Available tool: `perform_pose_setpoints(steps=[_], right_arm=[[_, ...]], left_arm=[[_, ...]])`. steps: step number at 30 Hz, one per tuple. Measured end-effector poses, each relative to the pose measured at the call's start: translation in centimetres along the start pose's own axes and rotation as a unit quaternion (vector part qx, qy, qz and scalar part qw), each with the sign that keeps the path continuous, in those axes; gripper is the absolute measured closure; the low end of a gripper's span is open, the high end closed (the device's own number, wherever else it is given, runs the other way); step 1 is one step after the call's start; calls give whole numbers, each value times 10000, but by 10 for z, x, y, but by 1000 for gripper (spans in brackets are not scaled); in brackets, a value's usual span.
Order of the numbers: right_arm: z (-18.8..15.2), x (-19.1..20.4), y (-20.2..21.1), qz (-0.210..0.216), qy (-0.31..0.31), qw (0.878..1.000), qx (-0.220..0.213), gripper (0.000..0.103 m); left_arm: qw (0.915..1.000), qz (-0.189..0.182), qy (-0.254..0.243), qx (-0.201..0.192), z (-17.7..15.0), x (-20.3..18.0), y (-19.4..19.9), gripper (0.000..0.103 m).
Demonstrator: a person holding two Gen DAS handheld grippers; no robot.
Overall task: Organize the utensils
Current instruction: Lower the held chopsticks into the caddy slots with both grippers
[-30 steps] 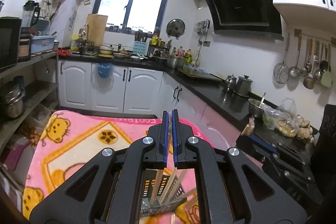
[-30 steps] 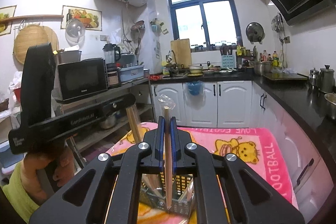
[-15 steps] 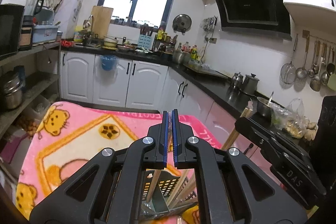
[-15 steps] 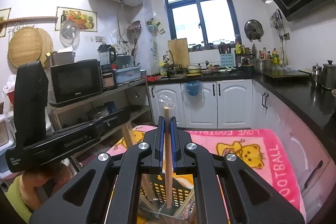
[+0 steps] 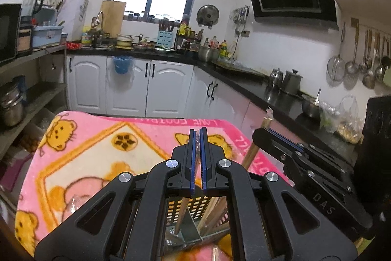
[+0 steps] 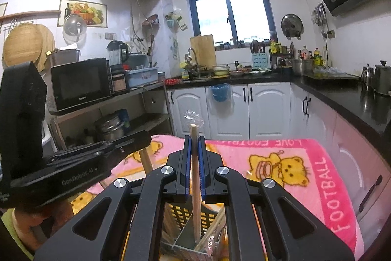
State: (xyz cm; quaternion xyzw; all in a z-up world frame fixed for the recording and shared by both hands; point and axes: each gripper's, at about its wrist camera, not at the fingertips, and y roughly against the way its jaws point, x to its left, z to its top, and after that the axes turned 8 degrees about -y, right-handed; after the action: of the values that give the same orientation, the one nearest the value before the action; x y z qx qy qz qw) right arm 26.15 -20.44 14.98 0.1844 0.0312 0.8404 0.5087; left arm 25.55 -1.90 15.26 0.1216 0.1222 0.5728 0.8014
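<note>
Pink bear blanket (image 5: 97, 153) covers table, kitchen cabinets (image 6: 264, 111) behind. My right gripper (image 6: 194, 146) clamps a chopstick (image 6: 195, 199); my left gripper (image 5: 198, 138) pinches another chopstick (image 5: 182, 212) above the holder (image 6: 188, 219).

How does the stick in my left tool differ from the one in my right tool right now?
The right stick juts past the tips of the right tool, plastic wrap on its end. The left stick shows only below the left tool, nothing past its tips. Both tools are shut on sticks pointing down into the slotted holder.
</note>
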Motion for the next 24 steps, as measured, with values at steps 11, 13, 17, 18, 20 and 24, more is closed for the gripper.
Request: perform_pose_setpoints(steps=[11, 13, 17, 18, 20, 24], right_arm=[[-19, -12, -3, -88, -108, 9997, 197, 97], [-21, -13, -2, -70, -133, 9996, 227, 97], [-25, -15, 1, -112, -190, 9993, 298, 97], [-26, -16, 1, -123, -210, 9992, 325, 97], [-27, -17, 3, -127, -248, 9990, 337, 97], [-30, -16, 8, -144, -227, 9989, 391, 96]], left_arm=[[9995, 137, -199, 222, -20, -7, -9, 102], [9995, 119, -177, 252, -24, -6, -10, 102], [9993, 98, -168, 308, -31, -9, -11, 101], [9993, 109, -170, 304, -33, -9, -10, 101], [9993, 145, -189, 280, -35, -10, -8, 101], [9994, 139, -167, 282, -38, -10, -5, 101]])
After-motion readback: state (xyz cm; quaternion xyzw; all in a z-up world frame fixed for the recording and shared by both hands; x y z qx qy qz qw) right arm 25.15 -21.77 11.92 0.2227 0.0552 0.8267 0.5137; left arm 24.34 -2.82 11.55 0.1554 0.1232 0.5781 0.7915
